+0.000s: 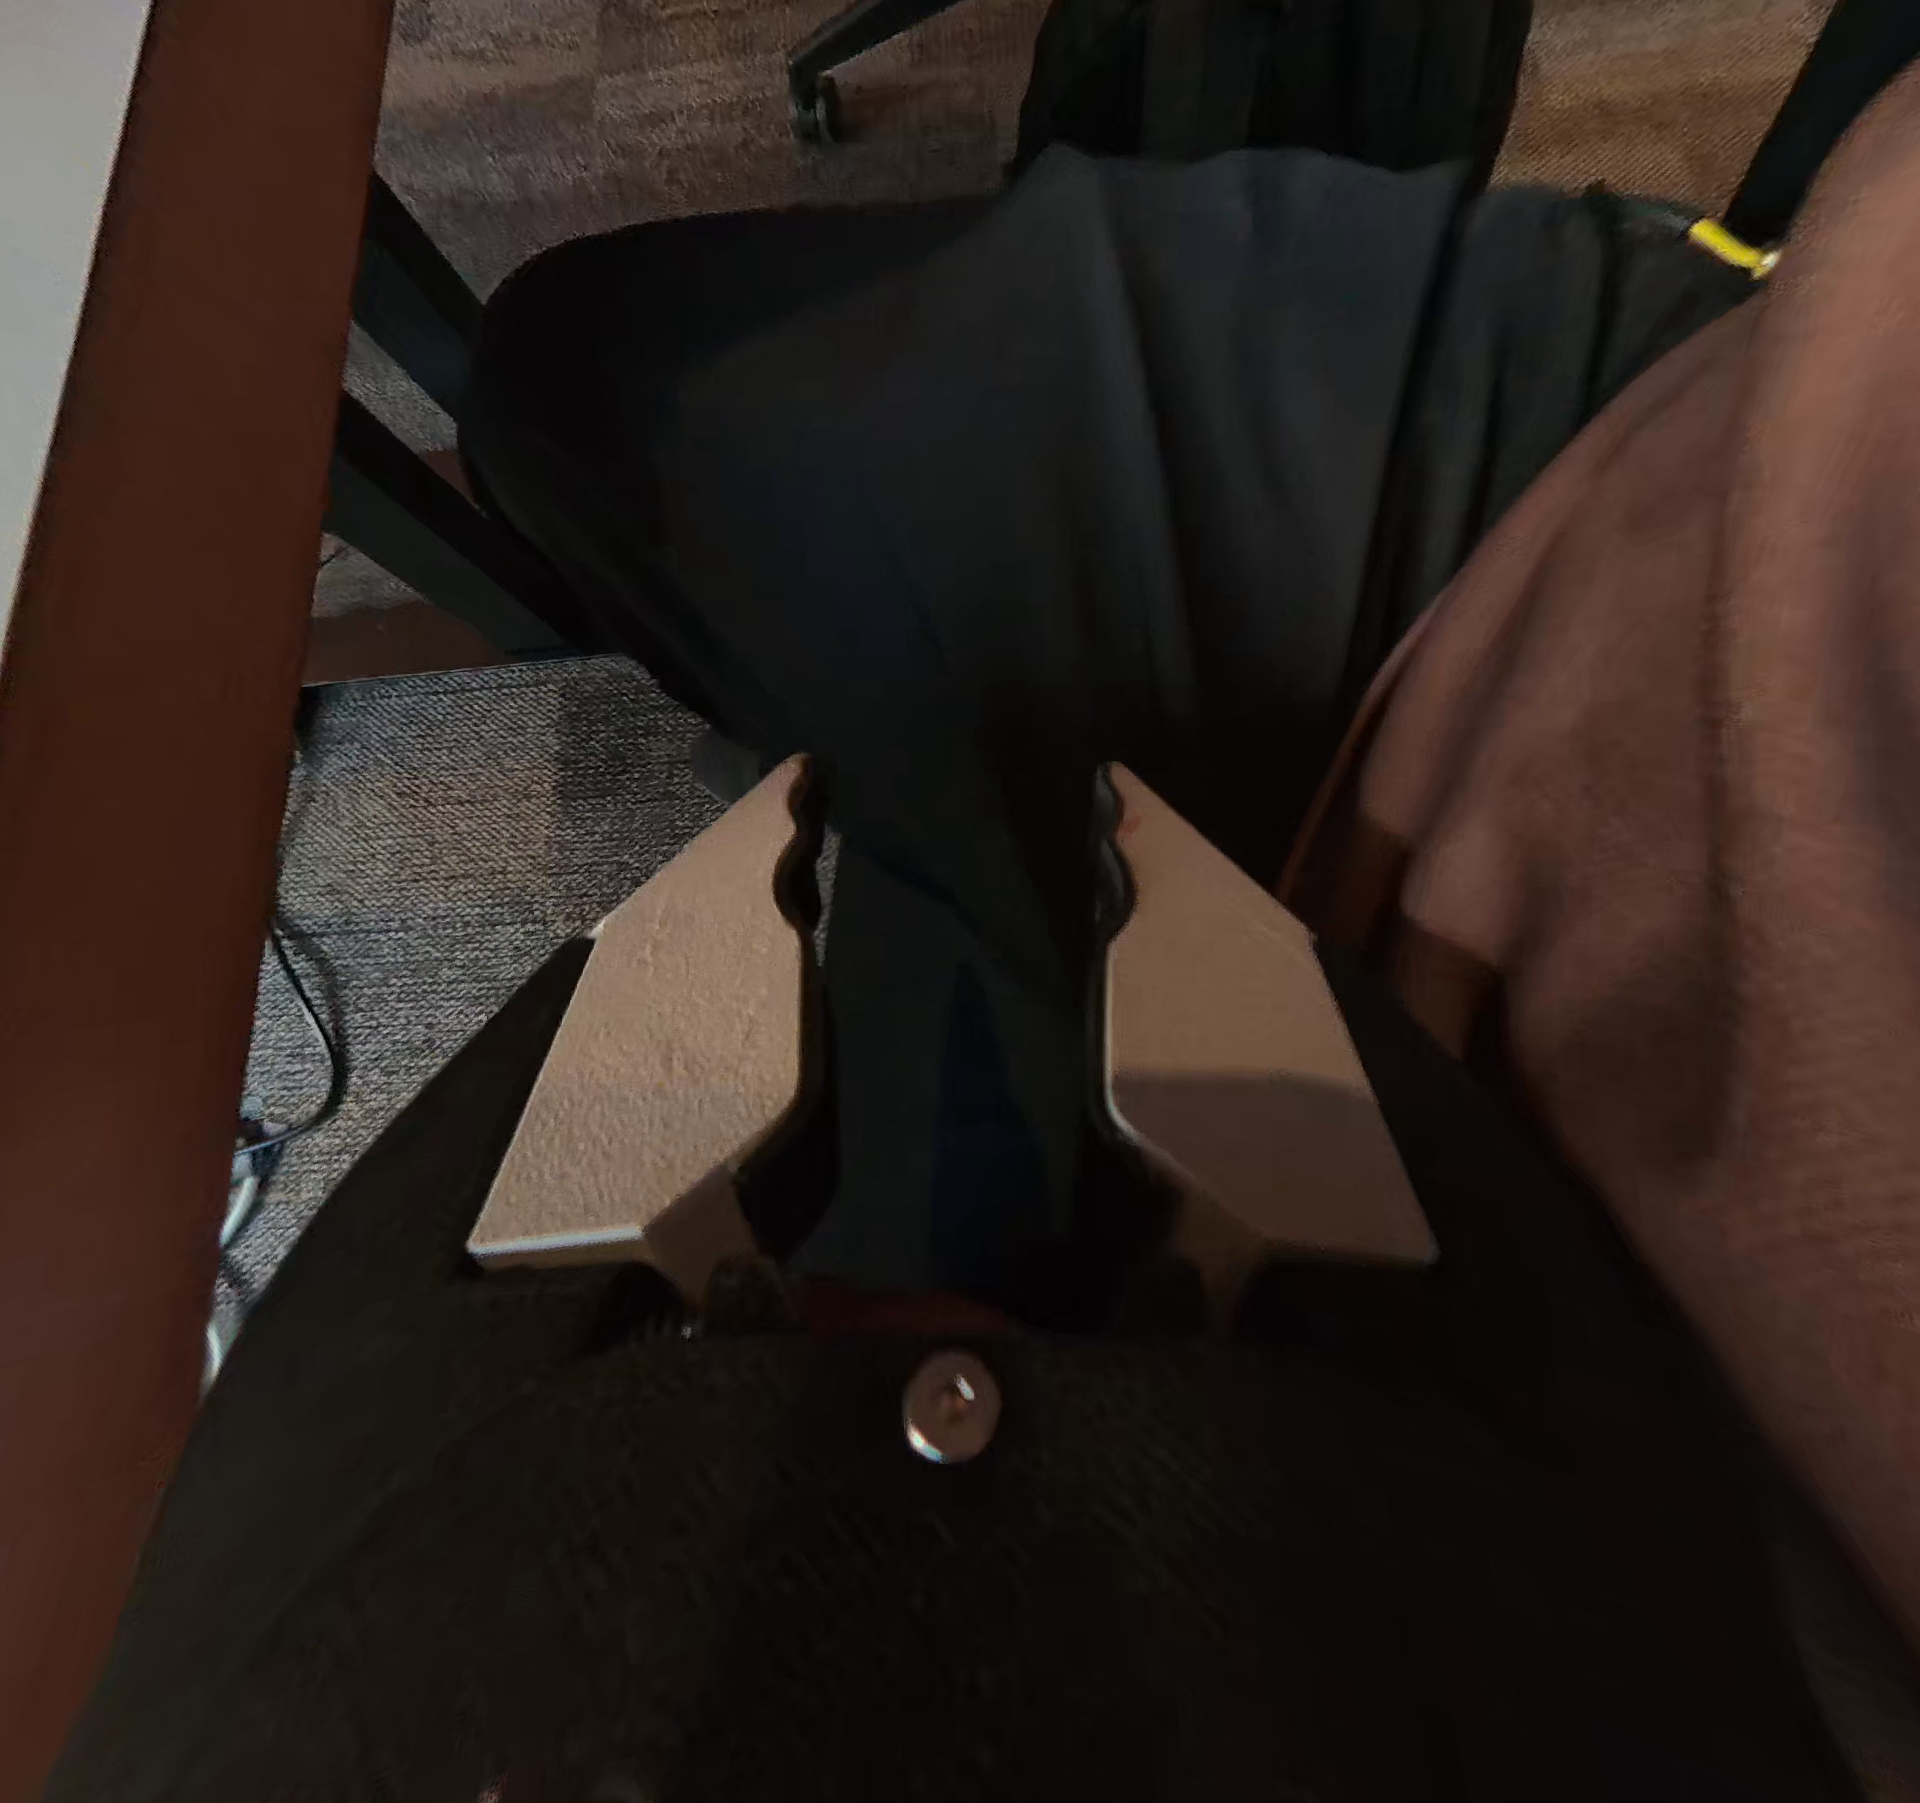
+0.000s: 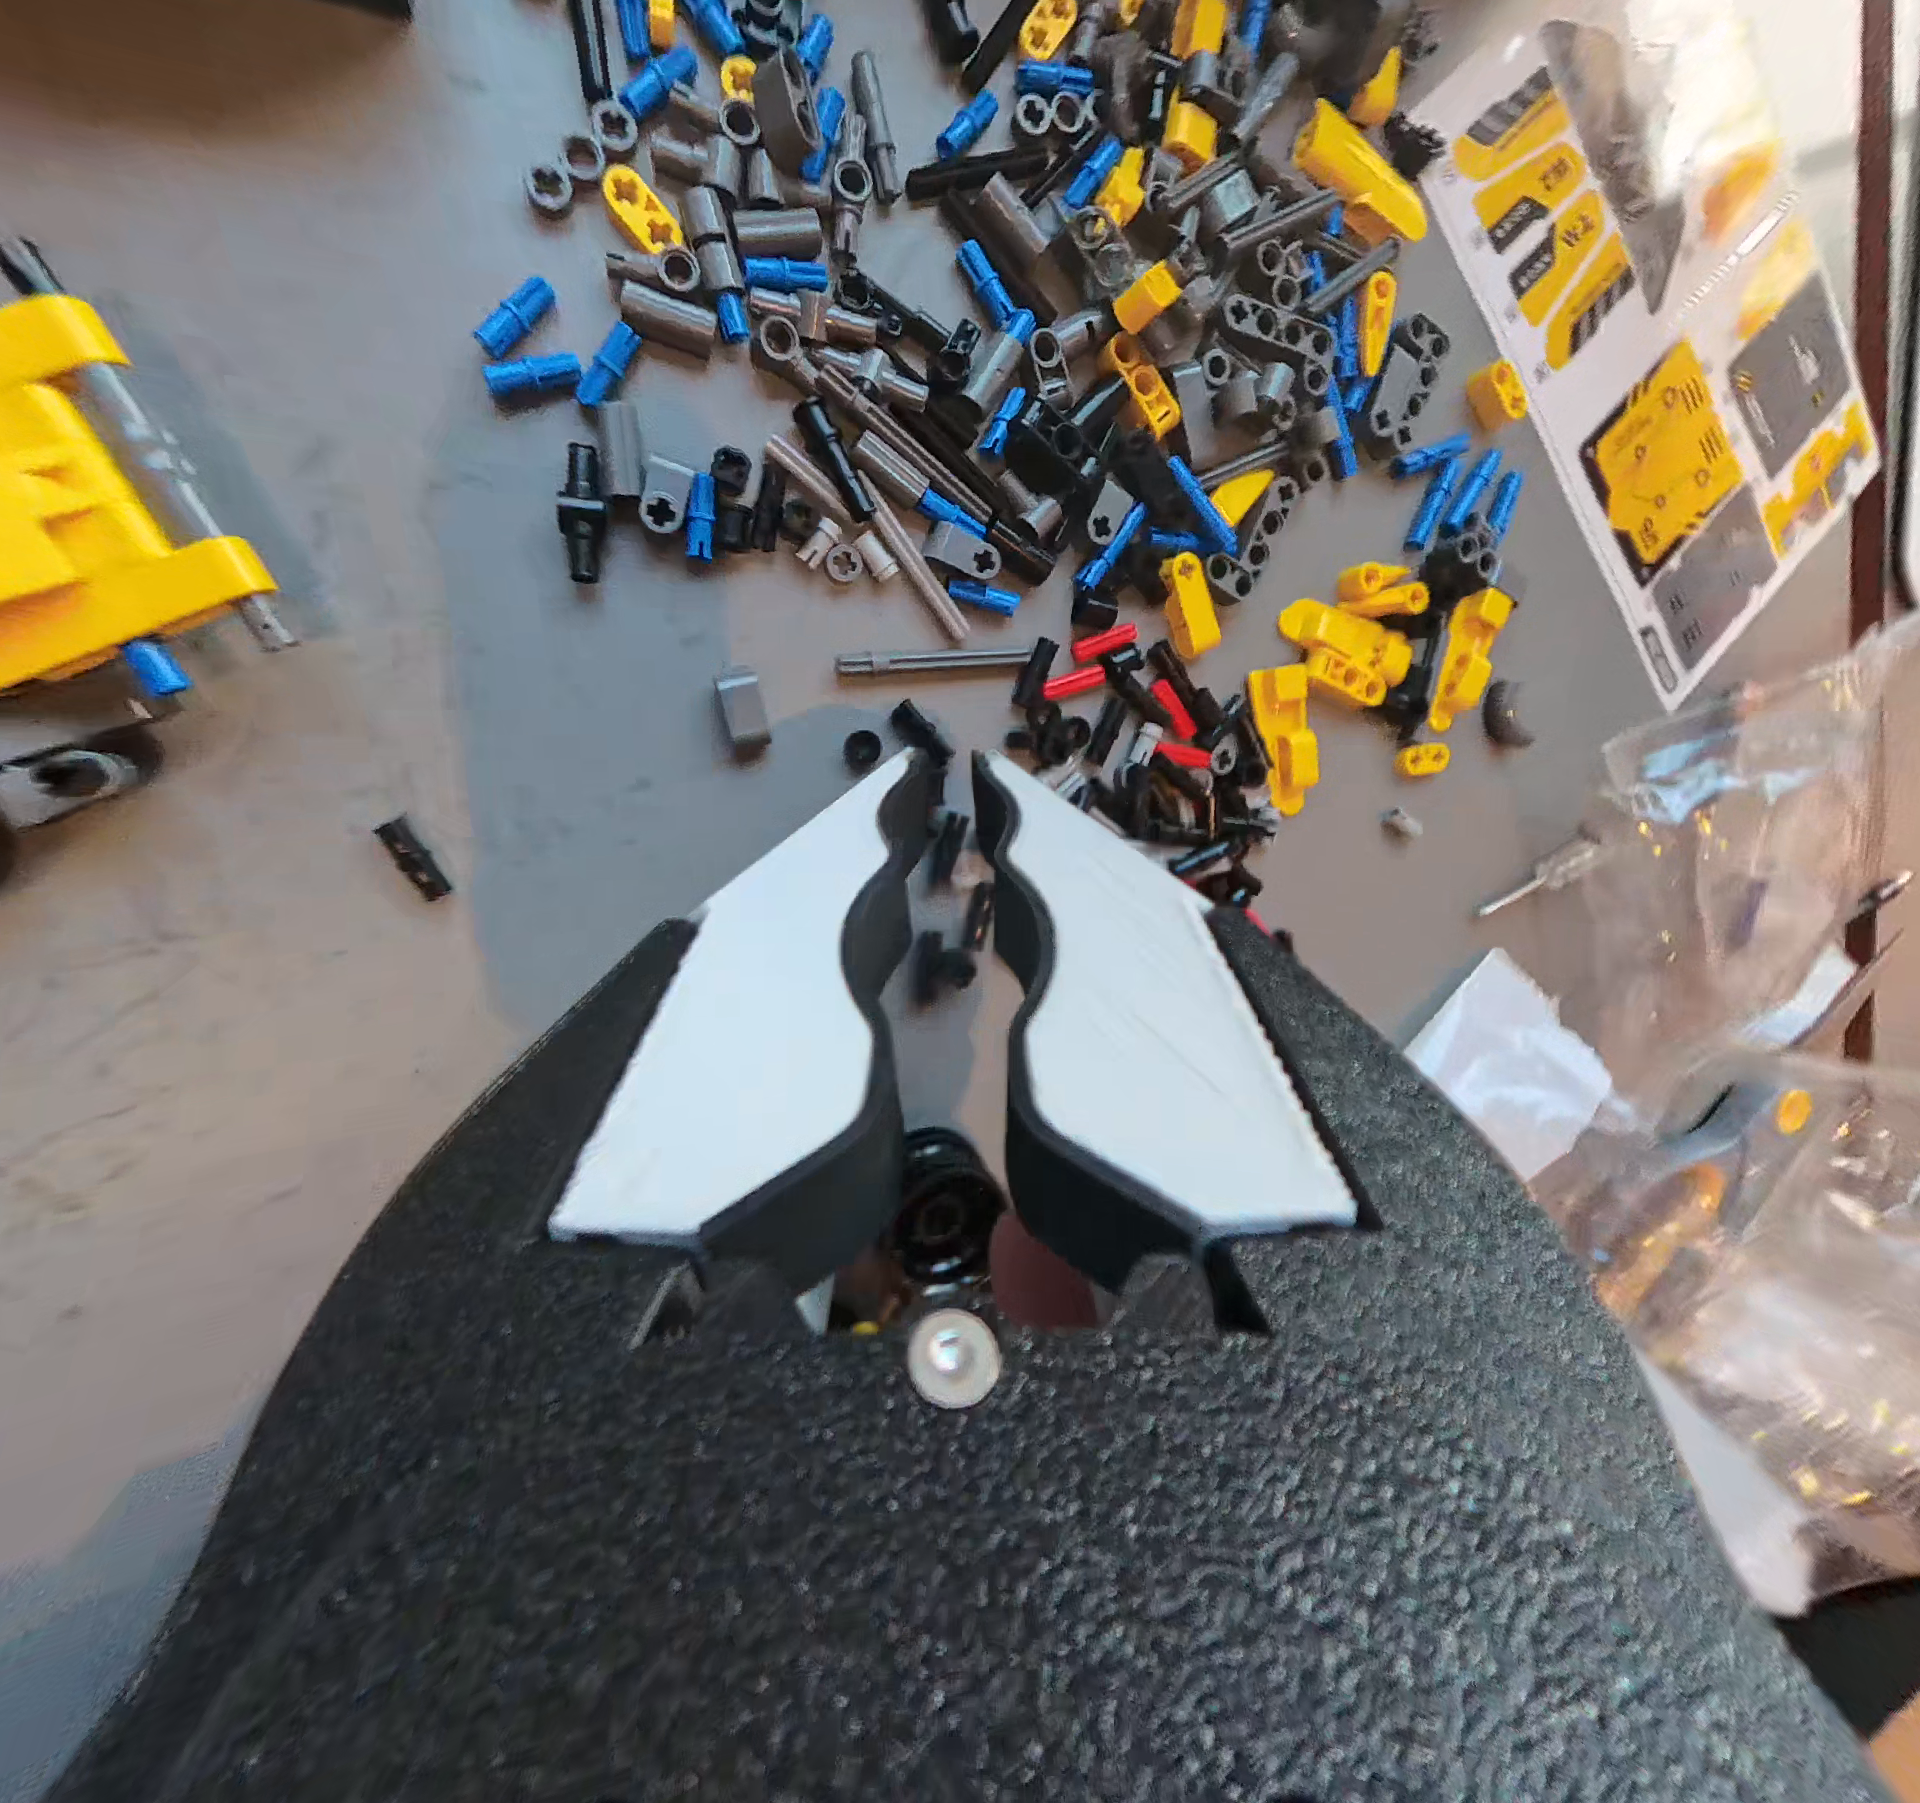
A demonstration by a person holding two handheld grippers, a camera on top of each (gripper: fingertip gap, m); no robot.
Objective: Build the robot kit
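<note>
The right gripper (image 2: 948,766) hangs low over a grey tabletop (image 2: 312,1026), its white fingers (image 2: 769,1005) drawn nearly together at the tips with only a thin gap, pinching nothing that can be made out. Small black pins (image 2: 948,844) lie on the table just under and between the fingers, at the near edge of a wide scatter of blue, grey, black and yellow building-toy parts (image 2: 1039,319). A cluster of red pins (image 2: 1101,662) and yellow connectors (image 2: 1351,657) sits just ahead to the right. A partly built yellow assembly (image 2: 94,496) stands well off to the left, a sticker sheet (image 2: 1662,351) and crumpled clear bags (image 2: 1766,1026) to the right.

The left gripper (image 1: 956,777) points below the table edge (image 1: 177,610), fingers (image 1: 675,1026) spread, empty, over a person's dark trouser leg (image 1: 935,454) above carpet (image 1: 436,870); a forearm (image 1: 1662,766) crowds the right side and a chair caster (image 1: 821,106) shows beyond
</note>
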